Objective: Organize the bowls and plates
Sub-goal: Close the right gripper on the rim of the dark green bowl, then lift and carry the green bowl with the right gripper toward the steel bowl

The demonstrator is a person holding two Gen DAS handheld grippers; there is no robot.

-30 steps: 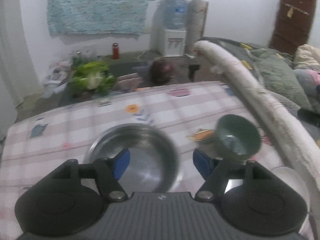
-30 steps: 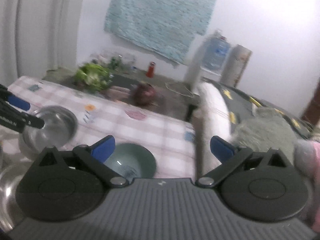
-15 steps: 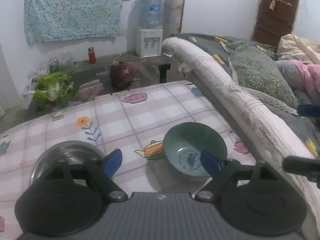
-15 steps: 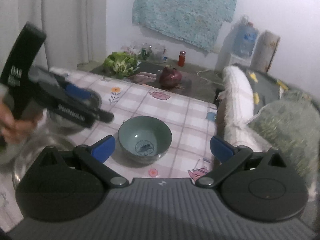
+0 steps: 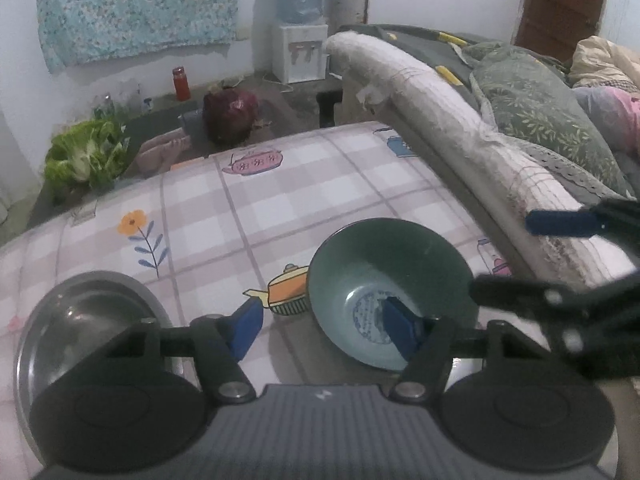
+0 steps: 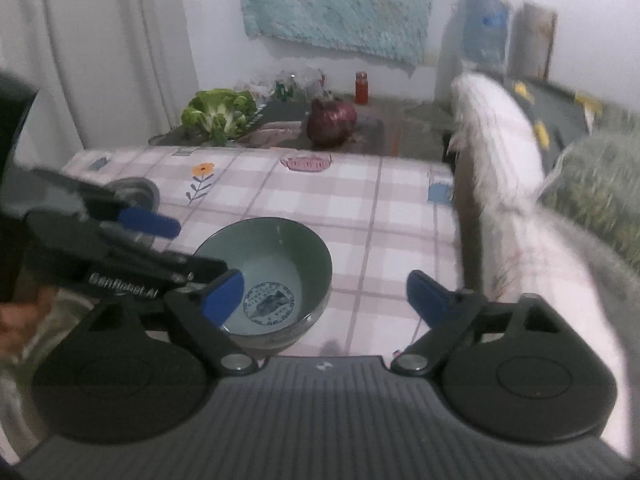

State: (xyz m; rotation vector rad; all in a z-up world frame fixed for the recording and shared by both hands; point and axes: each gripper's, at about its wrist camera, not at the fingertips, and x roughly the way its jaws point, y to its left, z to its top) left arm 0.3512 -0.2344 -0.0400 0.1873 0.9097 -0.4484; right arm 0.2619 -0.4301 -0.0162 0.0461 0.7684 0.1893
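Left wrist view shows the left claw (image 5: 322,330) tipped down at the green bowl (image 5: 390,292), which sits upright on the checked surface (image 5: 280,192) near its right edge. Its jaws stand apart and have just been closing, gripping nothing yet: the left pad is outside the bowl's near-left rim, the right pad over the bowl's inside. The right claw (image 6: 324,298) is also spread and has just been narrowing; in the right wrist view its left pad hangs over the bowl's near edge while the right pad is clear of the bowl, over bare cloth, and it holds nothing.

The step in hand looks like taking the bowl by its rim. It would go best if one claw alone pinches the wall, one pad inside and one outside, squeezing slowly so the glazed rim does not slip or the bowl tip. Both claws crowd the same bowl and sit close together, so a knock between them is the likeliest trouble.

A steel bowl (image 5: 86,320) rests to the left, a probable place for stacking. A padded bed rail (image 5: 460,128) runs close along the right side. Greens (image 5: 84,156) lie on the floor beyond.
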